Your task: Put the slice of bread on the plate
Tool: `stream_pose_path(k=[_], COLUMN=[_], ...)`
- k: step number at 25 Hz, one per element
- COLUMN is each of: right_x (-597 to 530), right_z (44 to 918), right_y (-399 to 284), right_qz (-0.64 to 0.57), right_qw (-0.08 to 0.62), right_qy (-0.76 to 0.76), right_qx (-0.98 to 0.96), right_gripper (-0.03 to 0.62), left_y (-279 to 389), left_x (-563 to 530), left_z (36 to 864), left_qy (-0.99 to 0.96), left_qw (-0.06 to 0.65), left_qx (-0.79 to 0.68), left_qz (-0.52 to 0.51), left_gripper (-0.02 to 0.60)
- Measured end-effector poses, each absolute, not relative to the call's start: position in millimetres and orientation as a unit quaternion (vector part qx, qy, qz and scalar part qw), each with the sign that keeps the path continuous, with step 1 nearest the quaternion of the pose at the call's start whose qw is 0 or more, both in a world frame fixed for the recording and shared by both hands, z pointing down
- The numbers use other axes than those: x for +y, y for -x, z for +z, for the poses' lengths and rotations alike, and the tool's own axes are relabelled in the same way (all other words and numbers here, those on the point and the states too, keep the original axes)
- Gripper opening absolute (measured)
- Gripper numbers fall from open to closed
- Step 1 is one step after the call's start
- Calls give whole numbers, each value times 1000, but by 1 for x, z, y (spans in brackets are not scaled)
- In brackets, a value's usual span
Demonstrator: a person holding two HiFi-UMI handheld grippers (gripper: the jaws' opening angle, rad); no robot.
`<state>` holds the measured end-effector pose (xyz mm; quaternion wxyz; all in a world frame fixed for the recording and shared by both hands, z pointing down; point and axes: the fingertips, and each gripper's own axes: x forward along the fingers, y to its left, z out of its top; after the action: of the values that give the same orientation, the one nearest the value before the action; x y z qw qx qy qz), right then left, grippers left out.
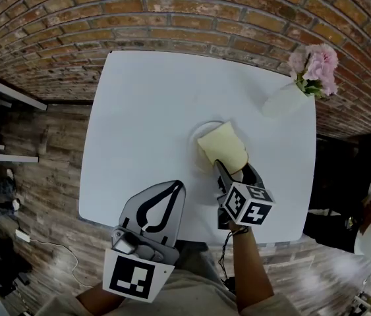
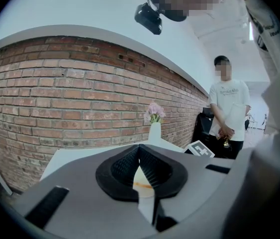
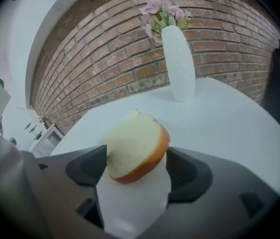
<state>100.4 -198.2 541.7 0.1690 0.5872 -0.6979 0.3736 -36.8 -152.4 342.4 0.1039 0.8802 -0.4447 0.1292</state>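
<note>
**A:** Where is the slice of bread [image 3: 136, 146] now?

**B:** It's on the plate [image 1: 201, 127], covering most of it. It sits a little tilted and hangs over the plate's near rim. The right gripper [image 1: 232, 168] is at that same rim with its jaws spread wide on either side of the slice. One pad is close to the crust and the other is clear of it, so I read no pinch.

**A:** And the left gripper [image 1: 176, 187]?

**B:** Well back from the plate, over the front edge of the table [image 1: 145, 104]. Its jaws are pressed together with nothing between them.

**A:** How would the slice handle if it needs straightening?

**B:** It looks light and soft, and probably crumbly, so a hard squeeze would dent it. I'd grip gently across the browned crust edges, which look firmer than the pale middle. Keeping it level should stop it flopping.
</note>
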Motion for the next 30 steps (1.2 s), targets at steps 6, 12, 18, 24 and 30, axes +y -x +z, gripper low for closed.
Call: stream_pose_path(k=[6, 12, 18, 24, 30], right_x=[-194, -195, -199, -203, -205], right_z=[547, 545, 530, 513, 497], right_y=[-106, -107, -112, -112, -108], right_qz=[358, 356, 329, 302, 287], right_qw=[211, 199, 186, 170, 143], right_qy=[-601, -606, -621, -628, -626], right_qx=[-683, -683, -687, -697, -711], right_gripper=[376, 383, 383, 383, 352], left_y=[36, 37, 38, 38, 38], left_x=[-152, -152, -151, -149, -147], left_z=[344, 343, 342, 341, 338], left_qy=[-881, -880, -881, -881, -882], left_qw=[105, 107, 105, 104, 103], left_qx=[-442, -444, -443, -442, -443], left_qz=[132, 129, 131, 130, 125], left_gripper=[9, 9, 9, 9, 9])
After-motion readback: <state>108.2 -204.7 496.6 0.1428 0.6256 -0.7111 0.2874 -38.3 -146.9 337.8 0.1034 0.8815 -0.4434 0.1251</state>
